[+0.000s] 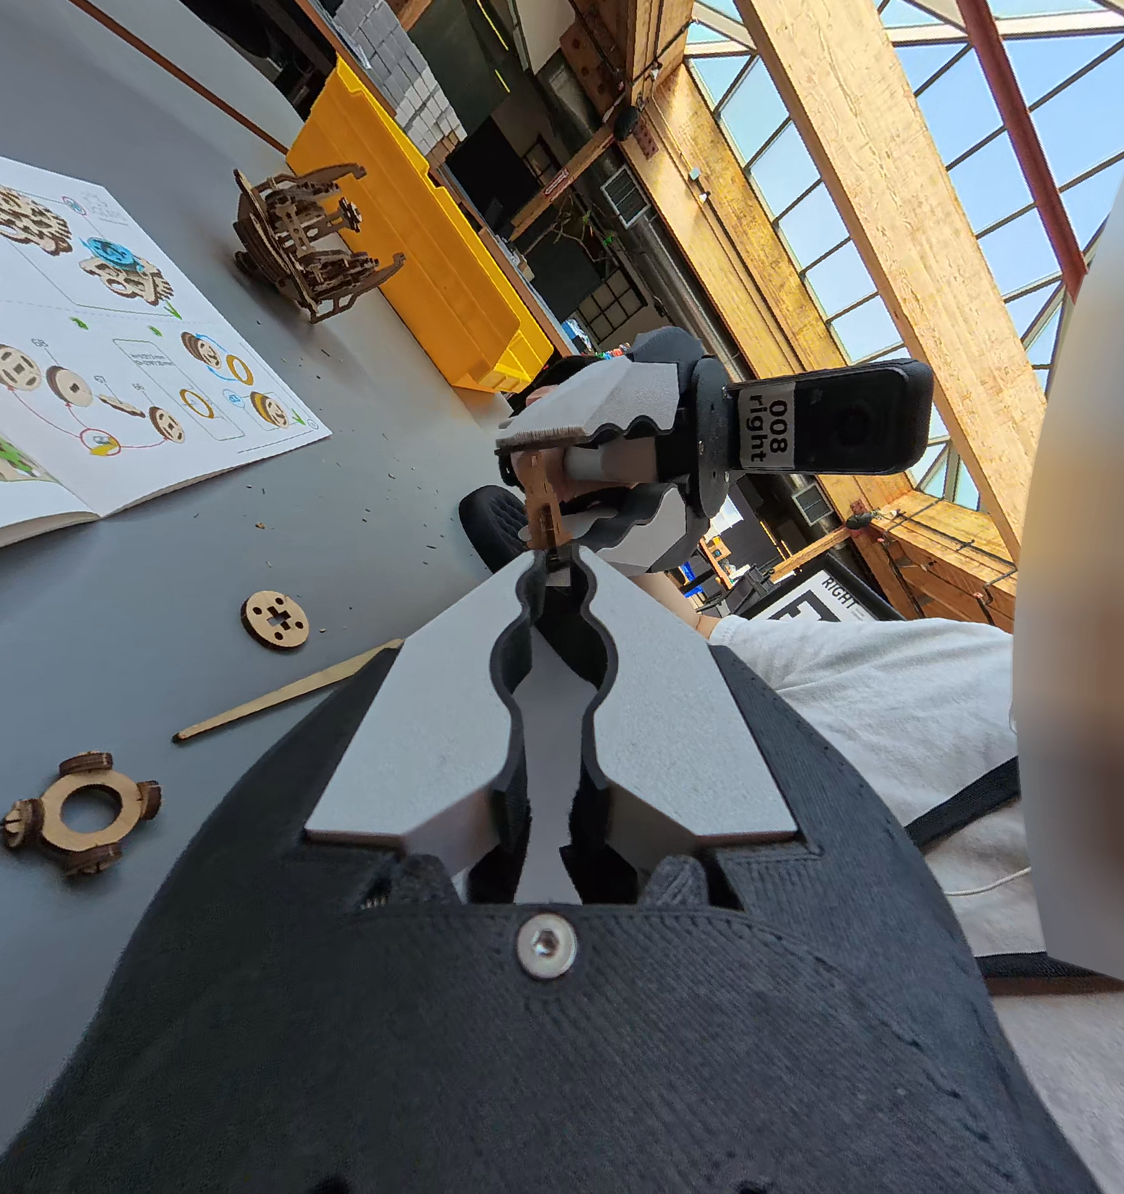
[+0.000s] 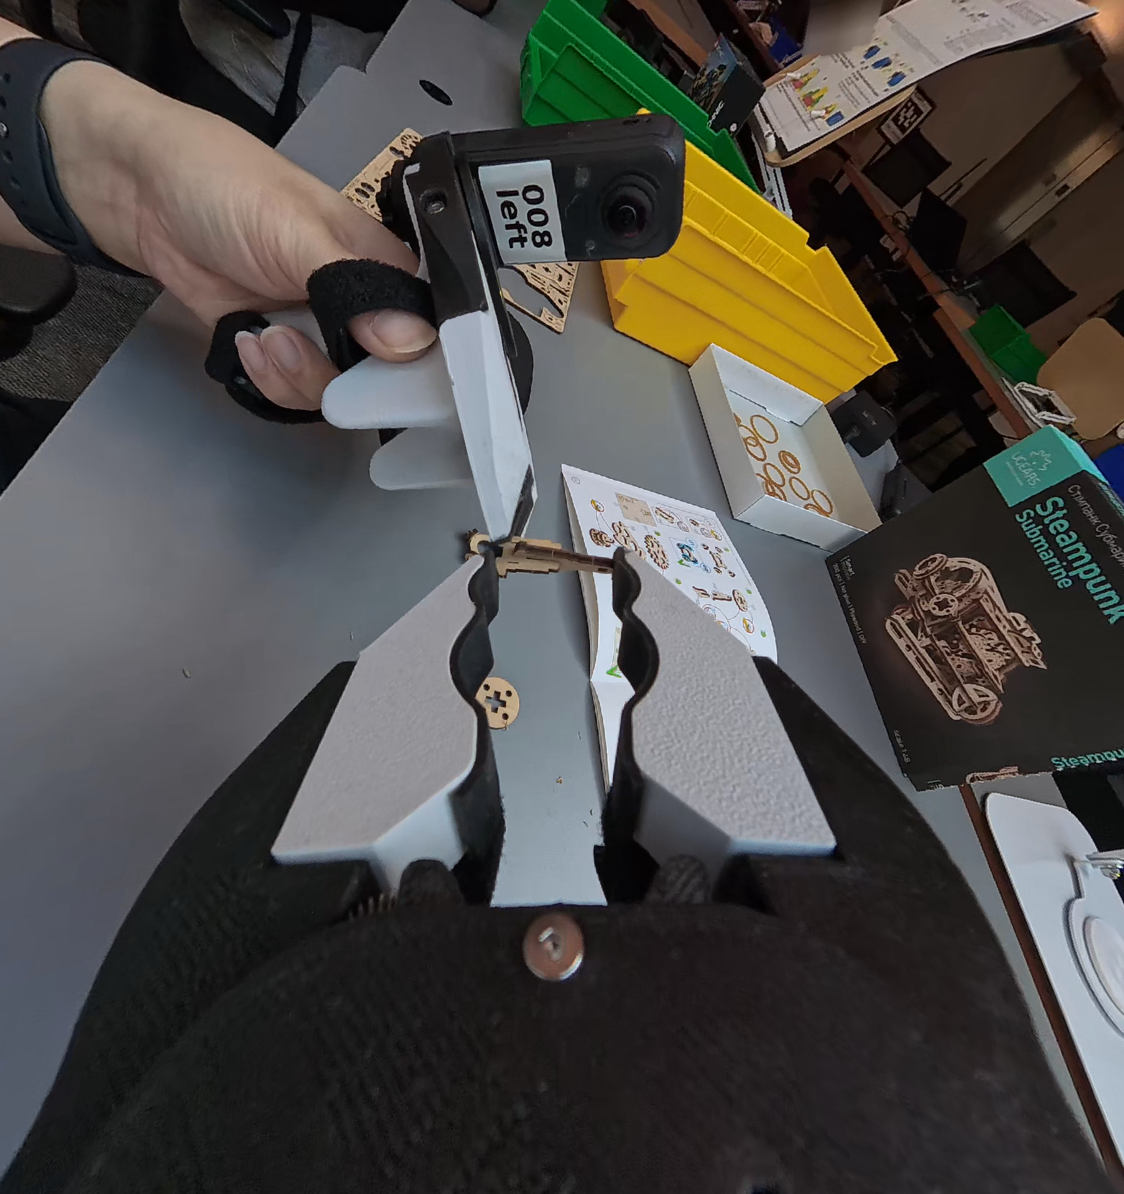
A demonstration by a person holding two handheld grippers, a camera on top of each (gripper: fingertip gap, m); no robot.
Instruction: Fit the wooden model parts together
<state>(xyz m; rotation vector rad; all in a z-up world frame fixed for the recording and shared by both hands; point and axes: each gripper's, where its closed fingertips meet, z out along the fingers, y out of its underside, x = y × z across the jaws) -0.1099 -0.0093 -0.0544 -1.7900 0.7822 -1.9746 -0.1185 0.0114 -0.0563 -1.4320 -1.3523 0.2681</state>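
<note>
My right gripper [image 2: 550, 563] is shut on a slim wooden part [image 2: 546, 557], which spans lengthwise between its fingertips above the grey table [image 2: 223, 581]. In the left wrist view the same part [image 1: 542, 501] stands upright in the right gripper [image 1: 537, 491]. My left gripper [image 1: 557, 561] is shut on a small wooden piece [image 2: 475, 544] at that part's end. It comes down from above in the right wrist view [image 2: 504, 528]. A wooden disc [image 1: 275, 619] with a cross-shaped hole lies on the table below, and also shows in the right wrist view [image 2: 497, 702].
A wooden stick [image 1: 288, 691], a pegged wooden ring [image 1: 85, 811], a partly built model [image 1: 301, 242] and an open instruction booklet [image 1: 94, 362] lie on the table. Yellow bins [image 2: 740, 284], a white box of rings [image 2: 785, 465] and a dark product box [image 2: 998, 620] stand to the right. Left and right tips are no more than a few centimetres apart. The wooden disc [image 1: 275, 619] is about 10 cm from both grippers' fingertips. My right wrist view [image 2: 495, 696] looks at it from another angle.
</note>
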